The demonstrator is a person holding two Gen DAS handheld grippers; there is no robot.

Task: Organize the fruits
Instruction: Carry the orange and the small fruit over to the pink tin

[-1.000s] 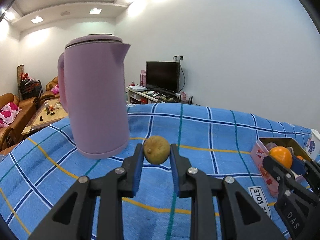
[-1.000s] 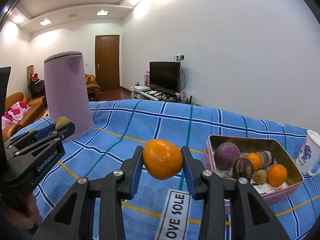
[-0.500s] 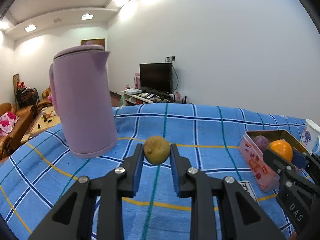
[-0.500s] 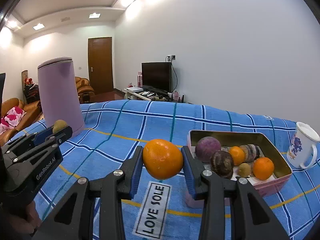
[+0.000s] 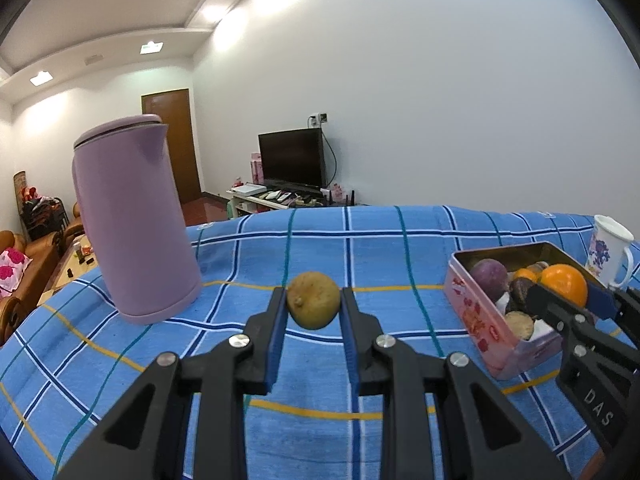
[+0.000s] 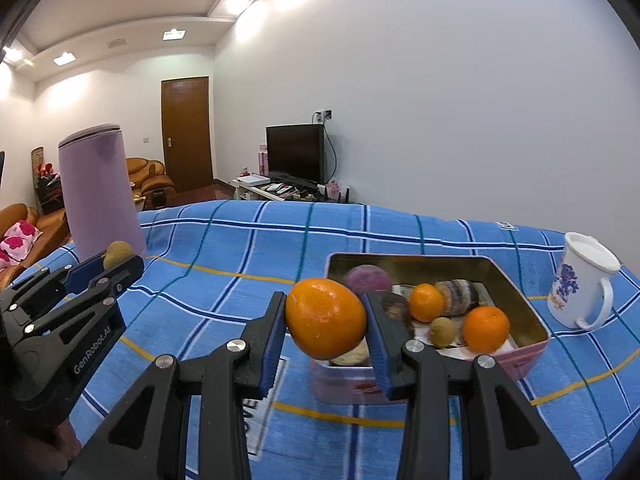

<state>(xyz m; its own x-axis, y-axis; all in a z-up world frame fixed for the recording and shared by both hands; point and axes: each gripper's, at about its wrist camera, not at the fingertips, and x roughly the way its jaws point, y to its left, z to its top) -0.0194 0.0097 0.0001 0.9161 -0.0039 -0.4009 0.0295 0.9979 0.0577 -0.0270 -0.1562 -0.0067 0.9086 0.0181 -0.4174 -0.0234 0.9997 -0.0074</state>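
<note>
My left gripper (image 5: 313, 308) is shut on a small brown-green fruit (image 5: 313, 300) and holds it above the blue checked cloth (image 5: 360, 248). My right gripper (image 6: 326, 322) is shut on a large orange (image 6: 326, 318) and holds it just at the near left corner of the pink tin box (image 6: 524, 360). The box holds a purple fruit (image 6: 366, 280), two small oranges (image 6: 486, 328), a small brown fruit (image 6: 442, 330) and a striped one. The box also shows at the right of the left wrist view (image 5: 480, 320). The left gripper shows at the left of the right wrist view (image 6: 112, 264).
A tall purple kettle (image 5: 132, 224) stands on the cloth to the left. A white mug (image 6: 580, 288) with a blue print stands right of the box. A "LOVE SOLE" label lies on the cloth under my right gripper. A TV (image 5: 292, 158) and sofas are behind.
Both grippers have moved right toward the tin box with their fruits held. The box now sits closer and the orange is at its near edge.
</note>
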